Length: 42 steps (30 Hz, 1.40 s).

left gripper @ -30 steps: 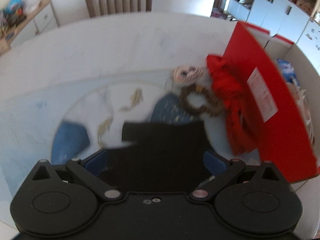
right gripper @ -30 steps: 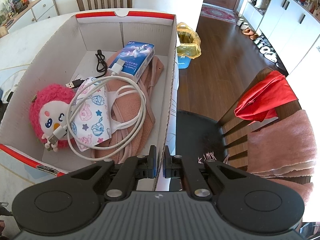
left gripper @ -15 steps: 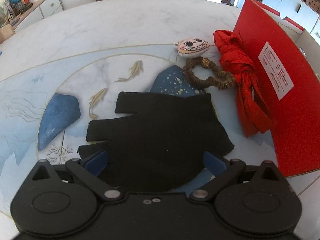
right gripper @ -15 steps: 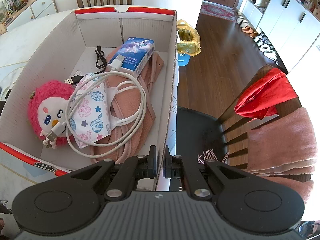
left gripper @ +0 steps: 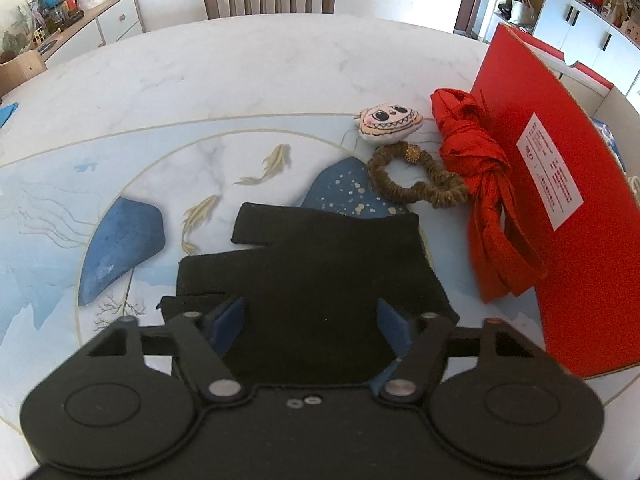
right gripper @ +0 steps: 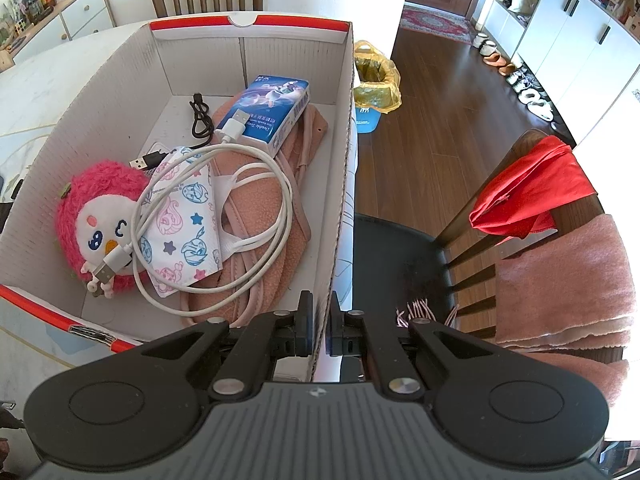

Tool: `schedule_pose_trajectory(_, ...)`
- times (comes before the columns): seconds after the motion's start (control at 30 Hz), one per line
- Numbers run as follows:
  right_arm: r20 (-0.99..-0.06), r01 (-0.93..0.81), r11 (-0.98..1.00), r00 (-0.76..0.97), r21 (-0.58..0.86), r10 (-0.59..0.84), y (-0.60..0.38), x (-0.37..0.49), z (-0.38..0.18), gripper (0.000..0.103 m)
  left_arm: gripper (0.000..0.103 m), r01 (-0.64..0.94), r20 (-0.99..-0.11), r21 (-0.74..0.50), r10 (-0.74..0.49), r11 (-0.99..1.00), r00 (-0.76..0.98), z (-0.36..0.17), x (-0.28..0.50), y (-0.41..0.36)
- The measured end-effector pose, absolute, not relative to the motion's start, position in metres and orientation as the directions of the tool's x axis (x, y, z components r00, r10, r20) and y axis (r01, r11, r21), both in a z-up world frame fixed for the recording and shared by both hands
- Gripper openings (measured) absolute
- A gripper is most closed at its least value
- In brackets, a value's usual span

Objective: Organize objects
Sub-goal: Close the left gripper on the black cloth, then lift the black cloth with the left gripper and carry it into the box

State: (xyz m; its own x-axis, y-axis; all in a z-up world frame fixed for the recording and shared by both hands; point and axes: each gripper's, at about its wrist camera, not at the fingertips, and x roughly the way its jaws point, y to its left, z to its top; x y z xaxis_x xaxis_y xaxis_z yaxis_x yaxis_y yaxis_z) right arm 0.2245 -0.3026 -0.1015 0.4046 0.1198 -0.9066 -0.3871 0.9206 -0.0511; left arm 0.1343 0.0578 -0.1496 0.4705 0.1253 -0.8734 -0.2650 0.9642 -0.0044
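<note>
Left wrist view: left tongs (left gripper: 310,322) are closing, unclamped, over black glove (left gripper: 316,272), 3 bench (left gripper: 240,80) items waiting; right tongs (right gripper: 318,326) are pinching box wall (right gripper: 340,208), box partly filled.

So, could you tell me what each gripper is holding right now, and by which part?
The right gripper is shut on the box's side wall, at its top edge. The left gripper straddles the black glove, jaws just closing, not yet pressing.

On table (left gripper: 248,80): glove (left gripper: 320,276) nearest; scrunchie (left gripper: 416,184) behind it, small plush (left gripper: 388,122) further back; knotted cloth (left gripper: 480,184) right of both, against box (left gripper: 560,220). In box: cable (right gripper: 224,216) over mask (right gripper: 184,220).
</note>
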Motion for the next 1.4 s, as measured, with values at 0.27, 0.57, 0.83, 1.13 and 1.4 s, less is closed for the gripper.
schedule_pose_trajectory(0.27,-0.906,-0.387,0.921,0.405,-0.051,0.12,-0.303,0.224,-0.102,0.005,0.012,-0.261,-0.866,-0.005,0.127,0.965,0.483,-0.146,0.132,0.055)
schedule_pose_trajectory(0.57,-0.905,-0.386,0.921,0.407,-0.051,0.121,-0.302,0.225,-0.102,0.005,0.001,-0.264,-0.857,-0.056,0.09,0.963,0.508,-0.138,0.126,0.058)
schedule_pose_trajectory(0.83,-0.904,-0.386,0.921,0.409,-0.05,0.122,-0.3,0.226,-0.102,0.005,0.001,-0.237,-0.815,-0.11,0.049,0.965,0.578,-0.103,0.115,0.053)
schedule_pose_trajectory(1.13,-0.904,-0.385,0.922,0.411,-0.05,0.123,-0.3,0.226,-0.102,0.005,0.001,-0.162,-0.746,-0.187,-0.033,0.969,0.665,-0.055,0.111,0.042)
schedule_pose_trajectory(1.4,-0.899,-0.391,0.919,0.419,-0.057,0.123,-0.299,0.226,-0.101,0.005,0.001,-0.045,-0.667,-0.235,-0.127,0.971,0.734,-0.007,0.118,0.023)
